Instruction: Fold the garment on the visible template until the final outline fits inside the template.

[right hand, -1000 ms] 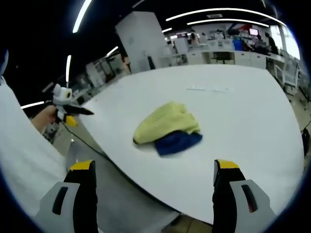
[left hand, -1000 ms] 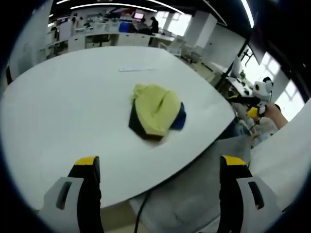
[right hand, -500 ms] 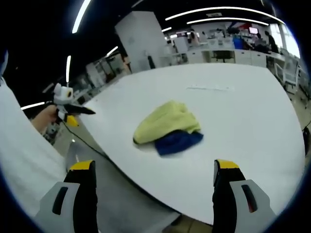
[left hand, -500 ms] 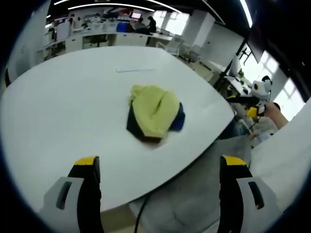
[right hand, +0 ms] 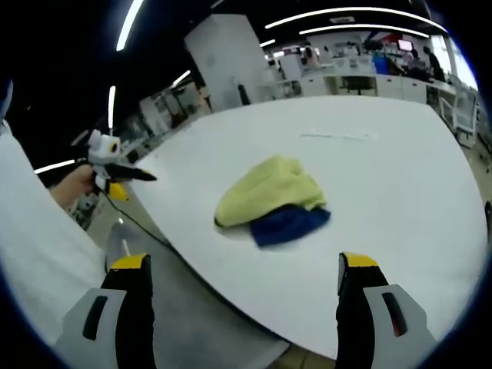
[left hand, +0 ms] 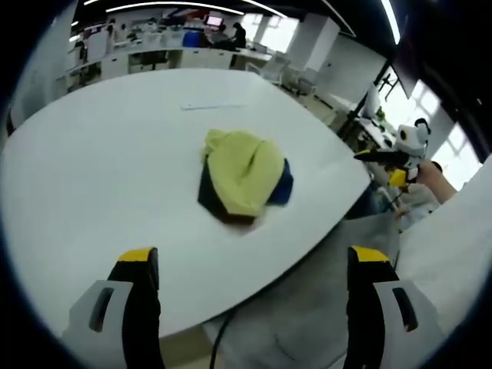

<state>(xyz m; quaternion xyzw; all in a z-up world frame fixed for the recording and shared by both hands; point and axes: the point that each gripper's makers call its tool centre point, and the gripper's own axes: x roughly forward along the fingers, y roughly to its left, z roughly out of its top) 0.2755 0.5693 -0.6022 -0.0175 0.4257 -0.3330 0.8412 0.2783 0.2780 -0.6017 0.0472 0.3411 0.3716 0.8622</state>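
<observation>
I see a soft, crumpled yellow-and-dark-blue fabric garment (left hand: pixel 244 175) bunched in a rumpled heap on the smooth white rounded tabletop (left hand: pixel 100 169), near its edge. My left gripper (left hand: pixel 254 296) hovers off the tabletop's edge, jaws spread wide, holding nothing. My right gripper (right hand: pixel 244 296) likewise hangs wide open and empty, well short of the garment (right hand: pixel 270 201).

Soft matt cloth garment (left hand: pixel 242 177); smooth, faintly glossy white table (left hand: pixel 100 177).

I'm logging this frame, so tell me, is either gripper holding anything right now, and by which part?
Nothing is held. The left gripper and right gripper are open, short of the garment on the table.
</observation>
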